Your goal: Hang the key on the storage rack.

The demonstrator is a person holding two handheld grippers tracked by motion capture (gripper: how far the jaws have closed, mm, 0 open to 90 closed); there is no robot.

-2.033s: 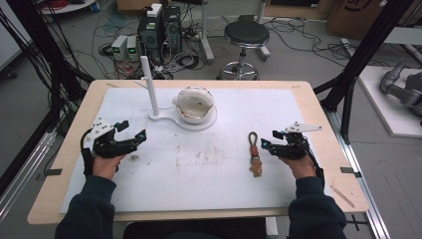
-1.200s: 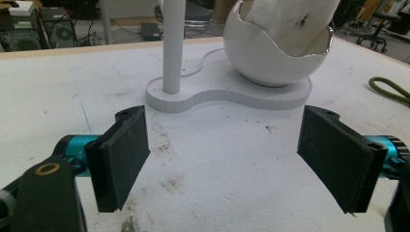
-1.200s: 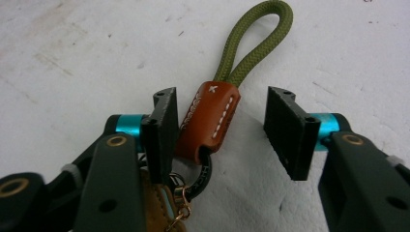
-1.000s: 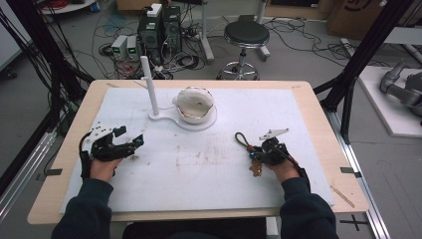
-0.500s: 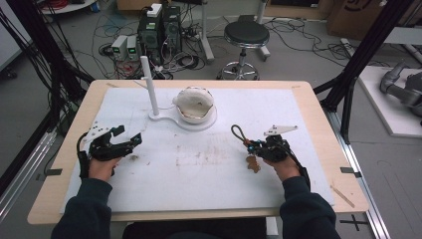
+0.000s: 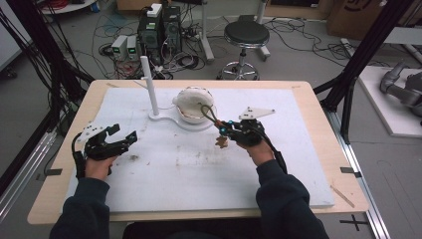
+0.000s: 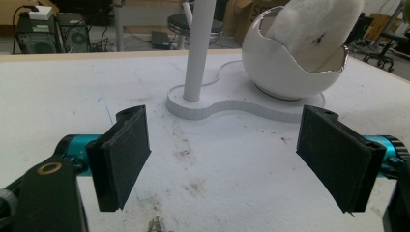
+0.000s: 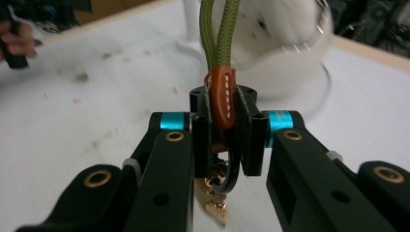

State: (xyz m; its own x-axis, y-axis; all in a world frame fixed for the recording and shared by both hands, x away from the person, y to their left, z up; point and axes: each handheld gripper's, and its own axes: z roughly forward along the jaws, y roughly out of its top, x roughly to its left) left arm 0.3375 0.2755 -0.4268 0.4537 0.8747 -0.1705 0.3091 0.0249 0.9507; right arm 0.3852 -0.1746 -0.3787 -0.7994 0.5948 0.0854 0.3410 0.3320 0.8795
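Note:
My right gripper is shut on a keychain and holds it above the mat, just right of the white bowl. In the right gripper view the jaws of the right gripper pinch the brown leather tab. An olive cord loop rises from it toward the bowl, and a copper charm hangs below. My left gripper rests at the left of the mat, open with nothing between its pads. The bowl holds white stuffing.
A white post stands on a flat white base that also carries the bowl. A white mat covers the wooden table. A stool and computer boxes stand beyond the far edge.
My right gripper has lifted the keychain off the mat and carried it up and left toward the bowl. The left gripper has stayed in place.

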